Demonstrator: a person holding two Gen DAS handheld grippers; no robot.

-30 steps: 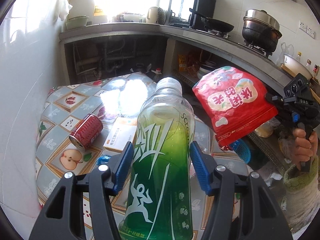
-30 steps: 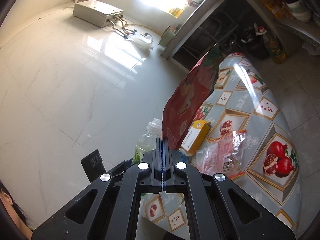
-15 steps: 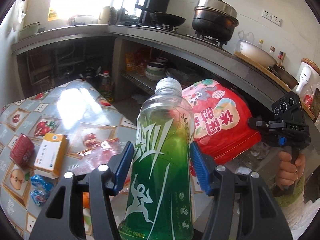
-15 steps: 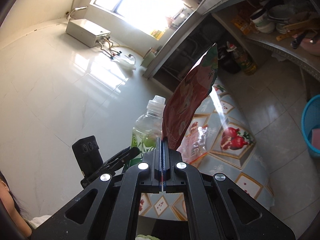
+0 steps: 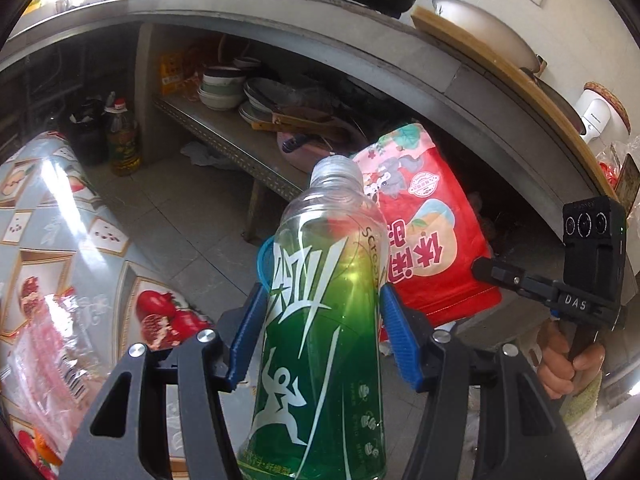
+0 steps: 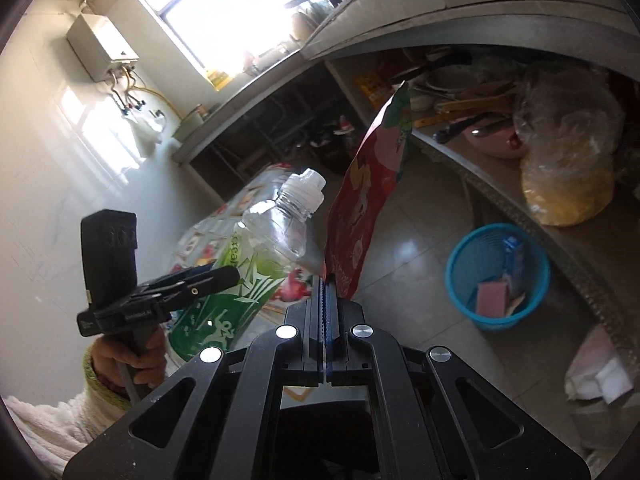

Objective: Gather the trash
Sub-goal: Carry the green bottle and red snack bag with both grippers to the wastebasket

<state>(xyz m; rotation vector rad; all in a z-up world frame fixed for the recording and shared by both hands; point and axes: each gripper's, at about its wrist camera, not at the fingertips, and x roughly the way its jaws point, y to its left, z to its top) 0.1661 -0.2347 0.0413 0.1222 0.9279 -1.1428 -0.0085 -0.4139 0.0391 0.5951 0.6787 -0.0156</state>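
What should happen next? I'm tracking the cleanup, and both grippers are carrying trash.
Probably carry the red snack bag, pinched in the right gripper, over the blue basket on the floor and release. The basket sits just ahead, already holding trash; the left gripper holds the green bottle.

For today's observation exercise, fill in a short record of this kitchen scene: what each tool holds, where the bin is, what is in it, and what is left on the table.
left tool: shut on the green bottle, held upright
right tool: shut on the lower edge of the red bag
bin: blue basket on the floor by the low shelf
bin contents: a pink sponge and a blue carton
table: a clear plastic wrapper lies on it
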